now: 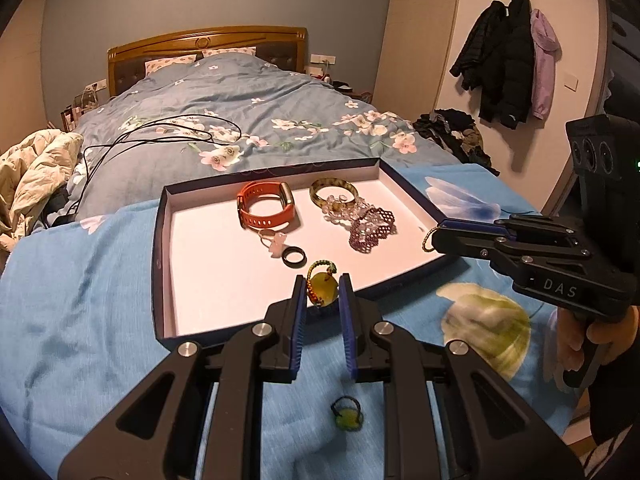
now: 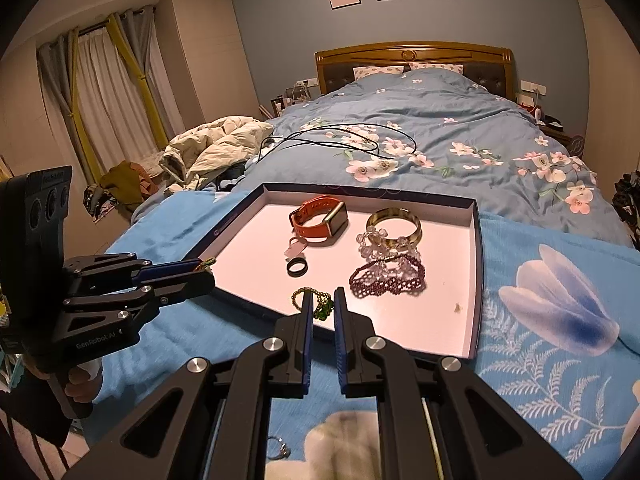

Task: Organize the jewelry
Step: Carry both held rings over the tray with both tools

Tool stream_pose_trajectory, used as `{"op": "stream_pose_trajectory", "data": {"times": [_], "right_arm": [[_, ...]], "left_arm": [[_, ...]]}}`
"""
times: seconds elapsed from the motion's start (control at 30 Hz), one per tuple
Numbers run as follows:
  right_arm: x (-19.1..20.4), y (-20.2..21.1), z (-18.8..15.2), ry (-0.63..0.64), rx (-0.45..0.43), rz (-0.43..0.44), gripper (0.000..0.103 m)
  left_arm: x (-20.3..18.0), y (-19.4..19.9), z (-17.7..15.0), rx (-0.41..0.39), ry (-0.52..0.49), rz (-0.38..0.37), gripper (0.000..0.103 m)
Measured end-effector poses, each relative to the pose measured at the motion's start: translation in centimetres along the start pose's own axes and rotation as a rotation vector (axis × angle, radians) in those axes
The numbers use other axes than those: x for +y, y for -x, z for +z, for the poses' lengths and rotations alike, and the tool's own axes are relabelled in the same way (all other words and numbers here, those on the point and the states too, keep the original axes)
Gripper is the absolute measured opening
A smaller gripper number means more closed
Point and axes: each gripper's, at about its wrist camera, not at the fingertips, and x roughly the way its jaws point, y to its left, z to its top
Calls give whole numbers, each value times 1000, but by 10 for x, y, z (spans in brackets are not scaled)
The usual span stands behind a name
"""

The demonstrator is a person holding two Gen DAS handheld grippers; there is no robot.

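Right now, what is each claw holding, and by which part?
The left claw pinches the yellow pendant across its disc, with the braided cord looping free. The right claw grips the gold chain at its green bead cluster.

Two close wrist views facing the headboard [image 1: 208, 46], seemingly from opposite sides, both sharing the tray [image 1: 160, 240].

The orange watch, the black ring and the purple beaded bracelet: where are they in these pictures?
orange watch [image 1: 264, 208], left wrist view, on its strap.
black ring [image 2: 296, 268], right wrist view, on its band.
purple beaded bracelet [image 2: 386, 282], right wrist view, on its beadwork.
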Motion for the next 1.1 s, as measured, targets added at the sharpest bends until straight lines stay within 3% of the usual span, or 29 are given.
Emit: {"op": "stream_pose_trajectory", "data": {"times": [1.1], "right_arm": [[-27, -42, 18, -53, 61, 19, 8]], "left_arm": [[9, -59, 24, 66, 6, 43, 17]]}}
